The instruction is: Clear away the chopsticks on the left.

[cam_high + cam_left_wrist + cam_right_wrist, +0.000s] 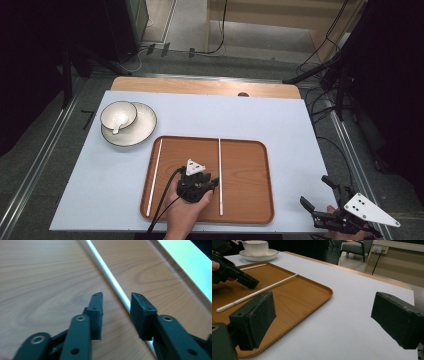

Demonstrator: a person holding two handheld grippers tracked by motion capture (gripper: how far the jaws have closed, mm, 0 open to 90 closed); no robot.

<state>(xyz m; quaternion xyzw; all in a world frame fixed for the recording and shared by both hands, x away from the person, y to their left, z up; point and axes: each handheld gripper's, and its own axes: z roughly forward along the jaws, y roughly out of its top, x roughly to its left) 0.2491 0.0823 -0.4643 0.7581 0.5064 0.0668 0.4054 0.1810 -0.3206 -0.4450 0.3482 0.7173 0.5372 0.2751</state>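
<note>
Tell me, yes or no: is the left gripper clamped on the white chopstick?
No. In the left gripper view the left gripper stands open above the tray, the white chopstick untouched beneath the gap.

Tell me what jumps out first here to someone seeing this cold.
A wooden tray sits mid-table on the pale mat, with two white chopsticks lying apart on it: the left chopstick and the right chopstick. The left gripper hovers low over the tray beside the right chopstick, jaws apart with nothing in them. A white bowl on a plate sits at far left; the right gripper waits open off the tray's right.
</note>
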